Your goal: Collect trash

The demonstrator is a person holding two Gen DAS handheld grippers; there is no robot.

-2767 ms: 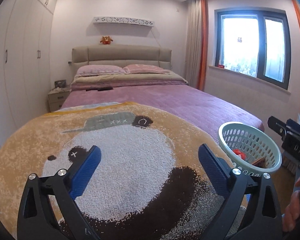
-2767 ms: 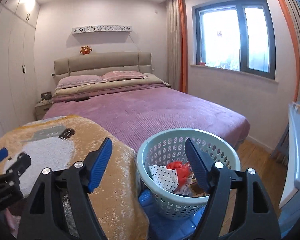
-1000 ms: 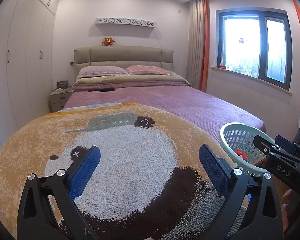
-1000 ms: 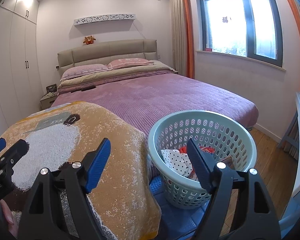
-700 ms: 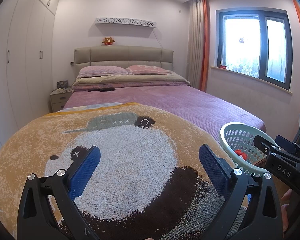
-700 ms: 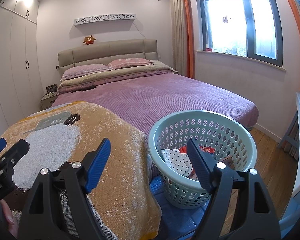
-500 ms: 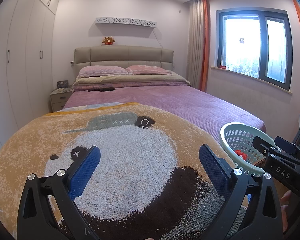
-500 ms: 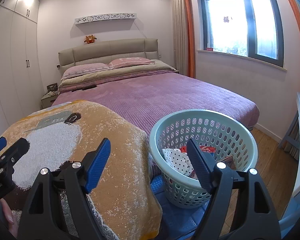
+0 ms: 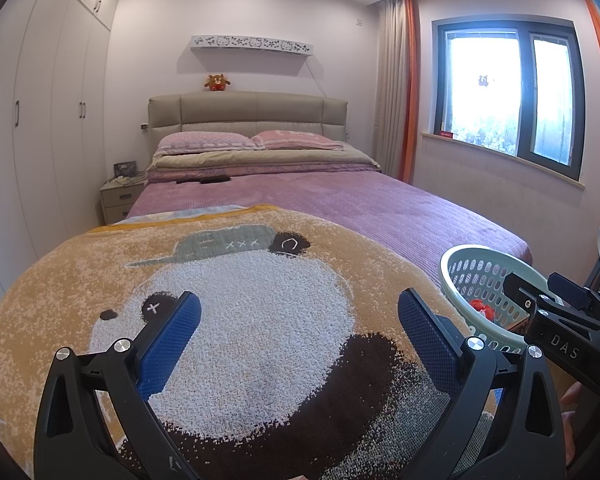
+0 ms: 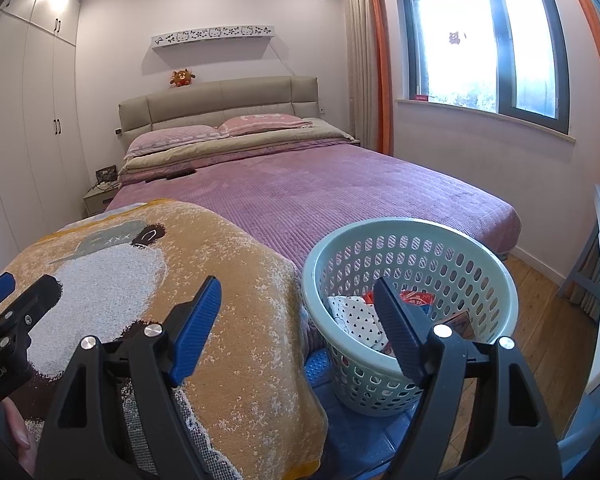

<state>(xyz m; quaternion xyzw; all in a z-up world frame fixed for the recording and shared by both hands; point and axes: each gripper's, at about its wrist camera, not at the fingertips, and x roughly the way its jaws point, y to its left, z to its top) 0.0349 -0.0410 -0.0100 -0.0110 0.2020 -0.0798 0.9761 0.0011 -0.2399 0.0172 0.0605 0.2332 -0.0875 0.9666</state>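
Both hand-held grippers, left [image 9: 298, 338] and right [image 10: 298, 326], hang wide and empty low in frame, while the trash [image 10: 358, 318], probably light, soft, crumpled wrappers best pinched at an edge, lies in the basket [image 10: 410, 228] at lower right beside the bed [image 10: 340, 192].

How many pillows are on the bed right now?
2. A pink checked pillow lies on the left against the headboard, and a pink one with a pale pattern lies beside it on the right. More could be hidden under the folded bedding.

Right claw [image 10: 296, 324] raised, backed off basket [image 10: 412, 248]; basket lower, fuller in view.
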